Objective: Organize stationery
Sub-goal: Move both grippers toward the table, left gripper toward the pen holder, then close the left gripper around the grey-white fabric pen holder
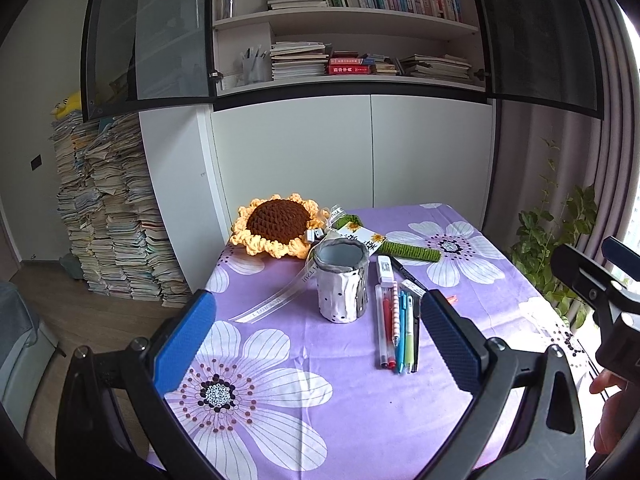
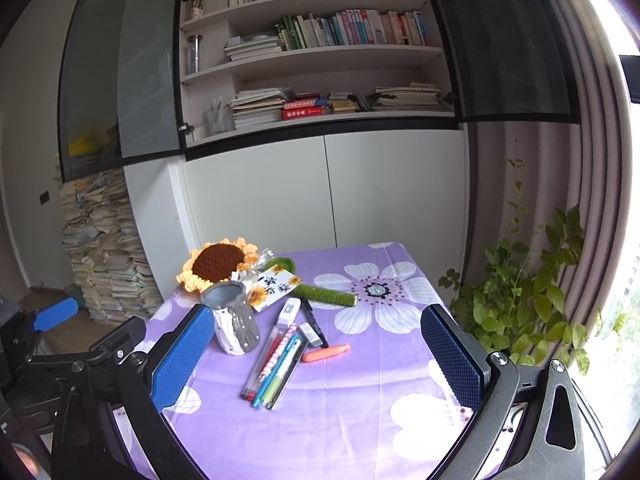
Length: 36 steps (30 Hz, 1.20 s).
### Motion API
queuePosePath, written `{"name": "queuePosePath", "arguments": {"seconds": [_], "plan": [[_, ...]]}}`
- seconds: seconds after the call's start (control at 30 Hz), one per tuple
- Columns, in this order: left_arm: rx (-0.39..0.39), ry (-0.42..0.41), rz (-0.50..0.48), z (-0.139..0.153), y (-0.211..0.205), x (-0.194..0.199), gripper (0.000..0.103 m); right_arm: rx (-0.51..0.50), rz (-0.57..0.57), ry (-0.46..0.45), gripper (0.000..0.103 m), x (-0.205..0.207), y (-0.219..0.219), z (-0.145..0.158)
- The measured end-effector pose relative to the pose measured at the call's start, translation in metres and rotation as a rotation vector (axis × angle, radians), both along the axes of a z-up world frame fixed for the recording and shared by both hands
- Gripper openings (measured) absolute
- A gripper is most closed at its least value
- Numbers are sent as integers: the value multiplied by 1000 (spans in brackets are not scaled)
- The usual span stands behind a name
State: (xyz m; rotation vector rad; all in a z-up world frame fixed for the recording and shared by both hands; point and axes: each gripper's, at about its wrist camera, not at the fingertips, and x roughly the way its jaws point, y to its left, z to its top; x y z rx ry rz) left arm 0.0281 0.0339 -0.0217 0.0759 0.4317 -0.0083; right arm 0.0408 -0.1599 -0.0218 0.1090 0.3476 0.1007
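From the left wrist camera, the left gripper [image 1: 318, 338] hangs over the purple flowered tablecloth [image 1: 360, 420] with its blue pads spread wide and nothing between them. Straight ahead of the gap, just past the fingertips, stands the grey-and-white pen holder [image 1: 341, 282], upright and open-mouthed. Beside it, toward the right finger, a row of pens [image 1: 396, 330] lies side by side on the cloth, with a white correction tape [image 1: 385, 270] at their far end. Farther ahead lies a crocheted sunflower [image 1: 276, 226] (its green stem stretches off to the right). The other tool's black frame shows at the right edge.

From the right wrist camera, the right gripper [image 2: 318, 356] is likewise released, fingers wide apart and holding nothing. The pens [image 2: 276, 364] lie fanned ahead within the gap, nearer the left finger. The pen holder [image 2: 234, 320] stands just beyond the left fingertip. An orange highlighter [image 2: 326, 352] rests apart from the bundle, ahead near the middle.
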Motion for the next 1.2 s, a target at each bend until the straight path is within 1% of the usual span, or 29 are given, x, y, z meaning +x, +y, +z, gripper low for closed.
{"name": "queuePosePath", "arguments": {"seconds": [0.1,0.27,0.4,0.53,0.67,1.0,1.2], "plan": [[0,-3,5,0,1,0,102,-9,23,3,103,-1,2,0],[3,-8,9,0,4,-1,102,-13,70,-23,103,-7,8,5],[6,-6,8,-1,5,-1,102,-44,81,-49,103,-12,15,8],[13,-11,11,-2,5,-1,102,-34,92,-57,103,-12,15,10],[15,-8,12,-3,5,-1,102,-13,92,-55,103,-10,11,10],[20,9,12,-6,4,5,102,-10,89,-30,103,-4,10,5],[24,20,16,-10,4,10,102,4,77,7,103,4,7,-1]]}}
